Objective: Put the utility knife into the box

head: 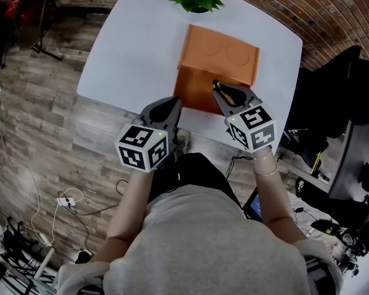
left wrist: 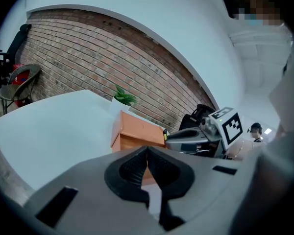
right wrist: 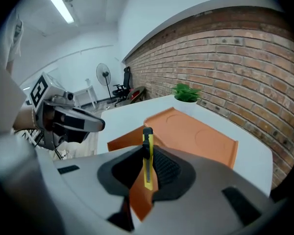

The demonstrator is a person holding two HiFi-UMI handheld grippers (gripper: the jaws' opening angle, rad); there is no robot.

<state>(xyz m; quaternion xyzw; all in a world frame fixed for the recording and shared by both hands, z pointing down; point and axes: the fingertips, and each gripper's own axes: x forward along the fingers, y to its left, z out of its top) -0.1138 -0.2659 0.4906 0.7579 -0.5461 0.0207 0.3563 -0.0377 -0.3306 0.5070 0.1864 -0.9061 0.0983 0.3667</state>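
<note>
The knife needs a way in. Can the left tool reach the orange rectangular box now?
Probably yes. The left tool, shut and empty, hangs close to the orange rectangular box, with nothing between them; the right tool, holding the yellow utility knife, is beside it.

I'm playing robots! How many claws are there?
2. The left claw, shut and empty, is left of the orange box; the right claw, at its front, grips the yellow utility knife.
</note>
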